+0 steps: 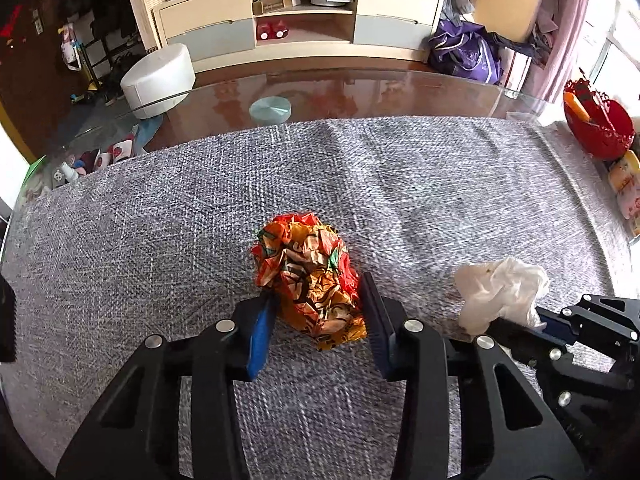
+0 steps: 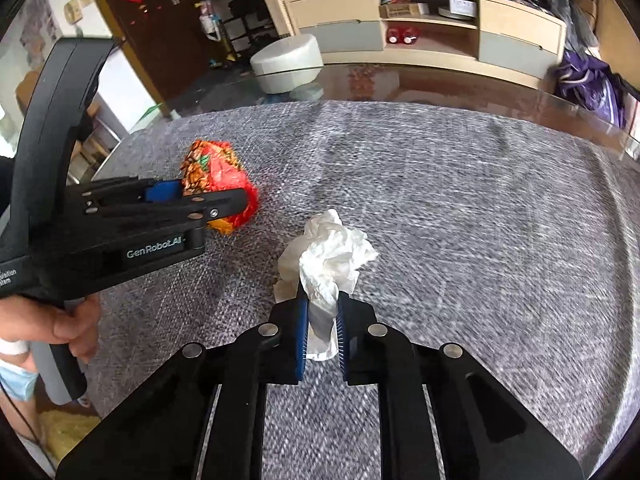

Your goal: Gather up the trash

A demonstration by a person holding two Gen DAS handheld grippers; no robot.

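A crumpled orange and red wrapper [image 1: 304, 264] lies on the grey woven cloth [image 1: 160, 220]. My left gripper [image 1: 319, 288] straddles it, and both blue pads touch its sides. From the right wrist view the same wrapper [image 2: 218, 168] sits between the left gripper's [image 2: 216, 192] fingers. To its right is a crumpled white tissue [image 2: 332, 248], with my right gripper [image 2: 323, 296] shut on its lower part. The tissue [image 1: 500, 288] and right gripper [image 1: 524, 322] also show at the right of the left wrist view.
The cloth covers a glass table whose bare far edge [image 1: 360, 92] shows beyond it. A red bowl [image 1: 600, 128] and packets stand at the right edge. A white stool [image 1: 158, 78] and a low cabinet [image 1: 300, 20] are behind. A person's hand [image 2: 60, 320] holds the left gripper.
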